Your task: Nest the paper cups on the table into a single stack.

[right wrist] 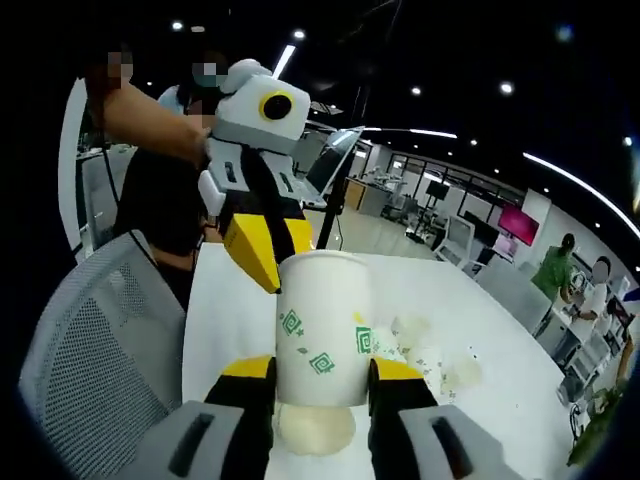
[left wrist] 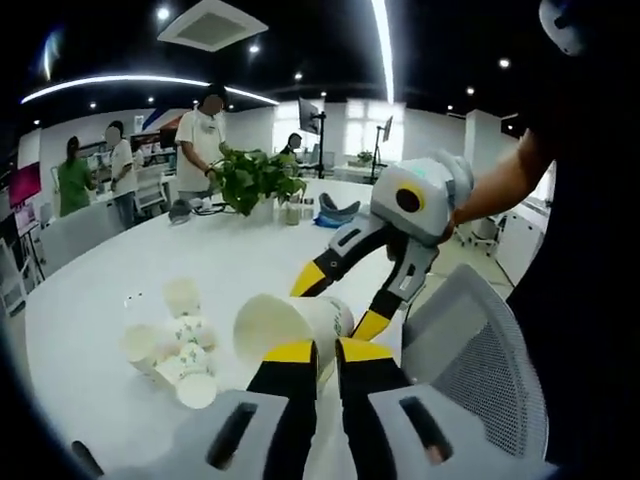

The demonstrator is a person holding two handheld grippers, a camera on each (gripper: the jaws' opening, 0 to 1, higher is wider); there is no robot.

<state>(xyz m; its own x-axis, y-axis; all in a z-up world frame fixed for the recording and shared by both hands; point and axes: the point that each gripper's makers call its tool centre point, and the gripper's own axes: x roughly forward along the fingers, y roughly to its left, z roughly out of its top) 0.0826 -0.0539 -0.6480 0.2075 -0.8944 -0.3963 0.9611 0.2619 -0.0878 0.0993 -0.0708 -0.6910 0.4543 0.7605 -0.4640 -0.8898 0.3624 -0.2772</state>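
A person working two handheld grippers holds one white paper cup with green leaf prints point(right wrist: 322, 325) in the air above a large white round desk point(left wrist: 110, 290). In the right gripper view, the right gripper point(right wrist: 320, 385) has its yellow-tipped fingers point(right wrist: 250, 368) closed on the cup's lower wall, one on each side, the cup upright between them. The left gripper point(right wrist: 262, 250) reaches in from behind, its yellow tips meeting the cup's rim. In the left gripper view, the left gripper's own fingers point(left wrist: 290, 352) stand only a narrow gap apart at that open rim; whether they pinch it cannot be told.

A loose cluster of similar printed paper cups lying on their sides point(left wrist: 172, 345) waits on the desk, well apart from the held cup.

The thin wall could buckle if both grippers squeeze or pull against each other, and a slack hold could let the cup drop. A grey mesh office chair back point(left wrist: 480, 360) crowds the near desk edge just beside the grippers, so a low swing may clip it. The desk beyond the cluster lies open; a green potted plant point(left wrist: 255, 180) stands far off.
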